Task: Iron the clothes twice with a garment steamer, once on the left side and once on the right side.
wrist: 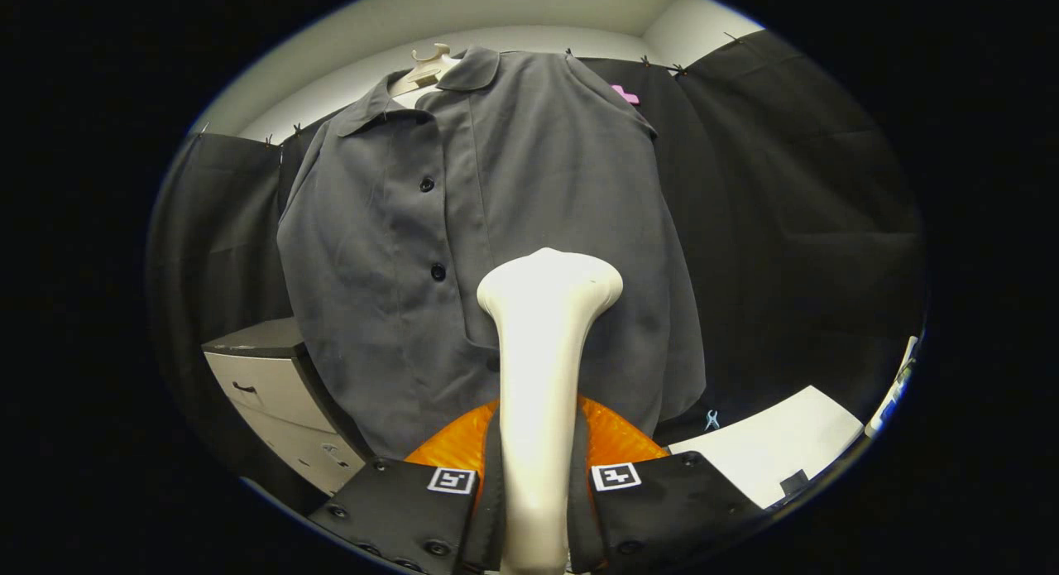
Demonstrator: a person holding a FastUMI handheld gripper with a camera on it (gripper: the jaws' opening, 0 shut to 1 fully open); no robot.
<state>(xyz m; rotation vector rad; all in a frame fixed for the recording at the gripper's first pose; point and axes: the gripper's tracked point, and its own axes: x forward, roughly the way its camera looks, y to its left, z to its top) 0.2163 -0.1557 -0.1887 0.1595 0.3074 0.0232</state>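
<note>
So the grey shirt (496,227) hangs on a hanger (426,66) straight ahead, button placket running top to bottom, a bit left of the steamer head. The white steamer (542,368) is clamped between both fingers of the gripper (535,484), handle upright, head aimed at the lower front of the shirt, near it; can't tell if it's touching. Looks like a vertical pass comes next. A drawer cabinet (273,385) sits low on the left, a white table (769,443) on the right.
</note>
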